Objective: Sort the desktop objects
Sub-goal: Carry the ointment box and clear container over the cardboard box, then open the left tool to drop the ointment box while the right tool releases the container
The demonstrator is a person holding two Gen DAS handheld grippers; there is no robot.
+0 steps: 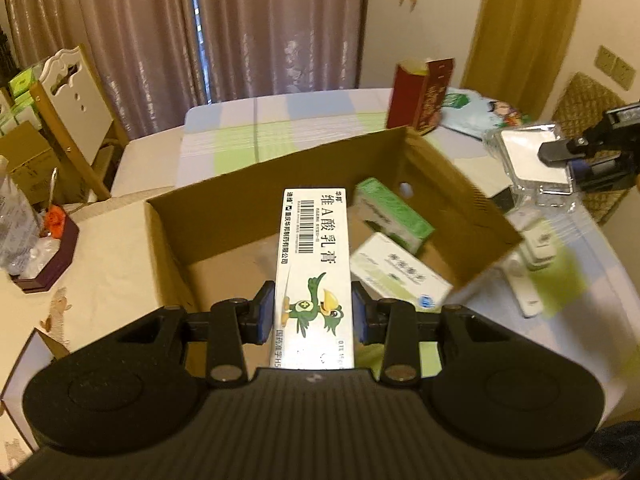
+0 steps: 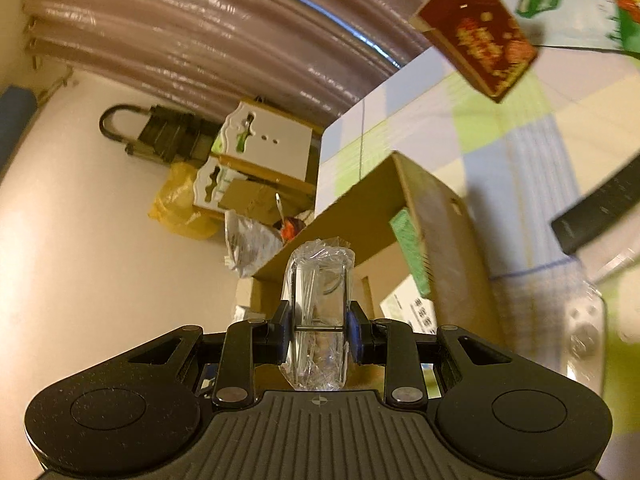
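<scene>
My left gripper (image 1: 313, 312) is shut on a long white ointment box with a green bird (image 1: 314, 256) and holds it over the open cardboard box (image 1: 224, 216). Two green-and-white medicine boxes (image 1: 394, 220) (image 1: 400, 276) lie inside the cardboard box. My right gripper (image 2: 318, 334) is shut on a clear plastic case wrapped in film (image 2: 318, 304), held in the air beside the cardboard box (image 2: 444, 216), with the view tilted. In the left wrist view that case (image 1: 532, 160) and the right gripper (image 1: 560, 150) show at the far right.
A dark red box (image 1: 420, 96) stands behind the cardboard box, with a colourful packet (image 1: 480, 116) beside it. White wrapped items (image 1: 536, 256) lie on the checked tablecloth at right. A maroon tray (image 1: 52, 256) sits at left. A white chair (image 1: 76, 104) stands beyond the table.
</scene>
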